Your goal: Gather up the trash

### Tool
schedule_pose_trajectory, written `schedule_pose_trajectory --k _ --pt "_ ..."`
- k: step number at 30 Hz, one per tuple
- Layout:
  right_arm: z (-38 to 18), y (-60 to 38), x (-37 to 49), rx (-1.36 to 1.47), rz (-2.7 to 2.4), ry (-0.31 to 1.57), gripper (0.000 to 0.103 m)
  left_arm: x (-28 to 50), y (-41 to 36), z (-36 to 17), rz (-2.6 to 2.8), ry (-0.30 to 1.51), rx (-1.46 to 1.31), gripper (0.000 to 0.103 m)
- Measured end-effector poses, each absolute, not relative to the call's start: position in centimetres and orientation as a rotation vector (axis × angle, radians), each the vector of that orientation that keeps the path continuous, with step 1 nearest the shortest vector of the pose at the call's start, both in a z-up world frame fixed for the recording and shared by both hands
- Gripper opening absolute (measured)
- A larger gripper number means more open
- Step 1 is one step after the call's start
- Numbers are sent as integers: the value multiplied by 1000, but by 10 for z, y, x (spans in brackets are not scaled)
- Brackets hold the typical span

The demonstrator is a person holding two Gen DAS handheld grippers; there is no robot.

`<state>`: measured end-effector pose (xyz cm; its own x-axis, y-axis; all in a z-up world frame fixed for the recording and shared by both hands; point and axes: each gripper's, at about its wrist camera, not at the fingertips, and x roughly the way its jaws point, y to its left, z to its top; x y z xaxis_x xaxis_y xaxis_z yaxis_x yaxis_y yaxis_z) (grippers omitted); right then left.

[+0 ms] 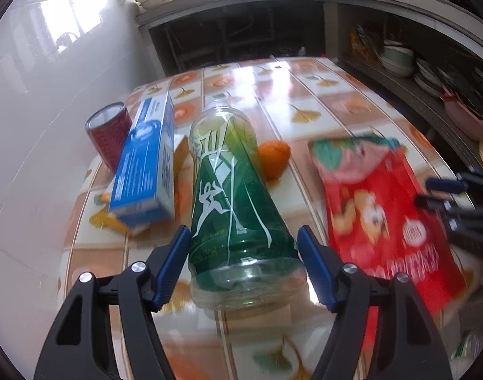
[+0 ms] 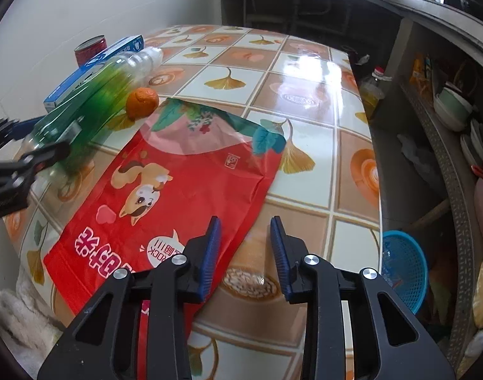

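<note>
Left gripper (image 1: 244, 264): it straddles the fat base of the green bottle (image 1: 232, 202), one blue pad on each side; the pads look to be right at the plastic, yet I cannot tell whether they are pressing.
Bottle: it lies on its side on the tiled table (image 1: 305, 95), neck pointing away, an orange (image 1: 273, 158) touching its far flank and a blue box (image 1: 146, 171) just beside it on the other.
Grip advice: squeeze across the widest part of the base and stop as the wall starts to give, since an empty bottle should buckle or squirt out.
Lift advice: come straight up, so the neck does not knock the orange or the box.
Right gripper (image 2: 244, 253): jaws apart, nothing between them, hanging over the near edge of the red bag (image 2: 165, 190) that lies flat on the table.
Bag advice: a flat bag is hard to pinch, so take an edge or corner.
Bin: a blue basket (image 2: 403, 269) sits low beside the table; whether it is for the trash, I cannot tell.
</note>
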<state>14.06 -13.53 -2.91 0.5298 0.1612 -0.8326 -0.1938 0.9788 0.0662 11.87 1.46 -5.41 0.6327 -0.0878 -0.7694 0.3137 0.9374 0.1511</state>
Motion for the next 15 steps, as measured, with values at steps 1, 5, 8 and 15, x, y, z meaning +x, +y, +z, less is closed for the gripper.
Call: schedule_pose_trajectory --k 1,5,8,15 --pt "-29 -138 138 -34 213 991 30 114 17 -53 -239 870 278 68" --pt "-29 -142 130 -30 214 990 30 92 28 -47 -272 925 238 68" --pt "-29 -146 125 -17 219 990 30 77 35 -41 -303 960 207 69" --pt "-26 -159 121 93 234 998 41 66 39 -19 -360 925 167 78"
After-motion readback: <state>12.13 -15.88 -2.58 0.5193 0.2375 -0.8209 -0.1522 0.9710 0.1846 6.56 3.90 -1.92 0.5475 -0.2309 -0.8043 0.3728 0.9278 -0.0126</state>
